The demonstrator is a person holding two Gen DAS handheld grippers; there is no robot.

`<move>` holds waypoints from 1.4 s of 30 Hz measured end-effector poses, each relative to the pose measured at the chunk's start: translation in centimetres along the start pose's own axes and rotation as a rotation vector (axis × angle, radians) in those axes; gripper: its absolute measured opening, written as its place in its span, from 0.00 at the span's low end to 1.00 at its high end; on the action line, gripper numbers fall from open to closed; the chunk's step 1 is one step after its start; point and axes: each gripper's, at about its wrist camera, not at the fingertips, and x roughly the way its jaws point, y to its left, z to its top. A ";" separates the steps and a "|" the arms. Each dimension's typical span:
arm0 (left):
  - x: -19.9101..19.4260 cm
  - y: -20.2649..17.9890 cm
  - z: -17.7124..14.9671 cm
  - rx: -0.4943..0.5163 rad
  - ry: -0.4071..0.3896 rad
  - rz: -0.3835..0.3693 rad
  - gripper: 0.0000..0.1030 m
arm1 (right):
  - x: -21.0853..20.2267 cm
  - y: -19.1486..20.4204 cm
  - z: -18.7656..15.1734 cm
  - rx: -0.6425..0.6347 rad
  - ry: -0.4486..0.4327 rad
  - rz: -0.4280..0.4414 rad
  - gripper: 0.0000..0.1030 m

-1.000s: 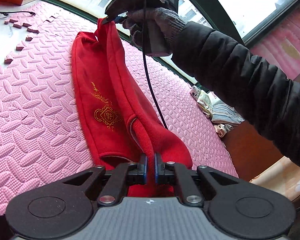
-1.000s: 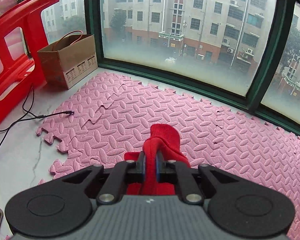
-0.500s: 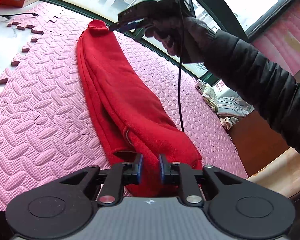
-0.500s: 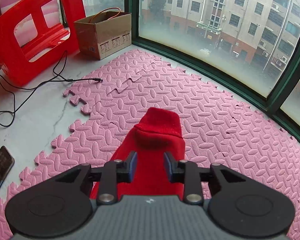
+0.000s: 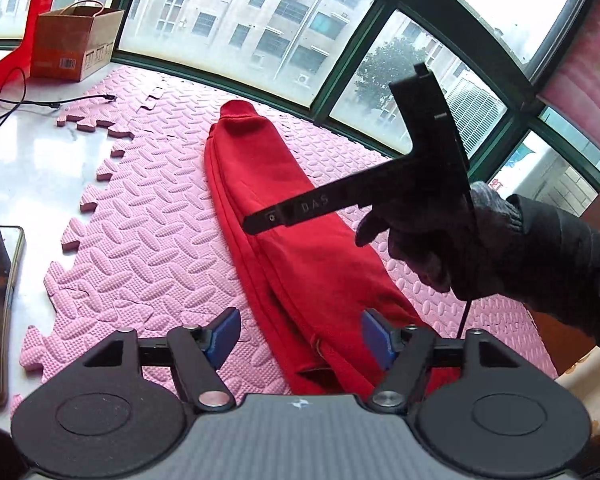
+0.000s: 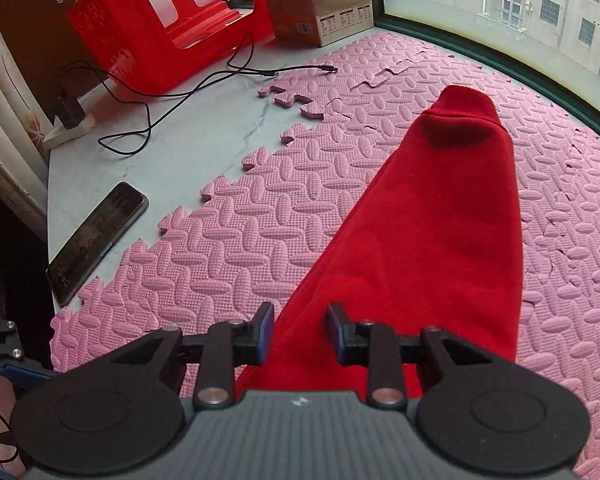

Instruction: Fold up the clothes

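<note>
A red garment [image 5: 300,248] lies folded into a long narrow strip on the pink foam mat [image 5: 148,240], its cuffed end [image 5: 240,110] toward the window. My left gripper [image 5: 300,338] hovers open over the near end, nothing between its blue-padded fingers. In the left wrist view, the right gripper [image 5: 260,222] is held by a gloved hand [image 5: 428,248] above the strip's middle. In the right wrist view the same garment [image 6: 432,220] stretches ahead to its cuff [image 6: 460,104]; my right gripper [image 6: 299,330] is open above it, touching nothing.
A phone [image 6: 96,236] lies on the white marble sill left of the mat [image 6: 228,240]. A black cable [image 6: 204,80], a red plastic stool [image 6: 160,24] and a cardboard box [image 6: 320,4] stand beyond. Windows border the mat's far edge. A dark sleeve [image 5: 560,272] crosses at right.
Both grippers let go of the garment and opened wide. The strip now lies flat on the mat. Both grippers have lifted and pulled back from it.
</note>
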 end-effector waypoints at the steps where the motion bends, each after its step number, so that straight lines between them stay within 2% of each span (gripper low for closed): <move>1: -0.1 0.2 0.2 0.001 -0.007 0.012 0.69 | 0.2 0.3 -0.2 -0.001 -0.004 -0.019 0.28; 4: -0.3 0.9 0.8 -0.012 -0.034 0.048 0.75 | 1.2 0.0 -0.6 0.065 0.007 -0.043 0.23; 9: -0.3 2.4 1.7 -0.061 -0.062 0.089 0.79 | 1.0 -0.8 -1.1 0.140 -0.025 -0.035 0.07; 14: -0.9 3.7 2.4 -0.102 -0.097 0.117 0.81 | -0.9 -1.1 -0.9 0.180 -0.101 0.023 0.06; 20: 0.0 4.2 3.9 -0.117 -0.119 0.140 0.86 | 1.6 -1.4 -1.3 0.220 -0.058 0.060 0.07; 21: 0.3 4.2 4.1 -0.118 -0.119 0.140 0.87 | 1.5 -1.7 -1.5 0.231 -0.068 0.067 0.12; 23: 0.7 4.0 4.6 -0.111 -0.117 0.134 0.88 | 0.4 -2.2 -1.7 0.249 -0.077 0.111 0.15; 26: 1.7 3.3 5.4 -0.092 -0.123 0.124 0.88 | -2.5 -2.7 -2.3 0.206 -0.104 0.085 0.15; 29: 2.9 2.6 6.2 -0.070 -0.126 0.103 0.84 | -4.1 -3.7 -3.5 0.183 -0.109 0.023 0.15; 32: 4.8 1.7 6.9 -0.046 -0.110 0.064 0.67 | -4.5 -5.4 -5.3 0.194 -0.091 -0.053 0.16; 33: 5.4 1.4 7.2 -0.038 -0.104 0.051 0.58 | -4.4 -6.0 -6.0 0.201 -0.084 -0.075 0.15; 36: 7.3 0.4 7.9 -0.014 -0.088 0.011 0.49 | -4.2 -7.2 -7.1 0.228 -0.067 -0.077 0.15; 40: 10.6 0.2 8.1 0.018 -0.014 0.038 0.47 | -5.2 -8.1 -6.9 0.233 -0.105 -0.046 0.15; 42: 11.7 0.7 8.1 0.011 0.021 0.062 0.47 | -5.5 -8.4 -5.5 0.211 -0.139 -0.040 0.16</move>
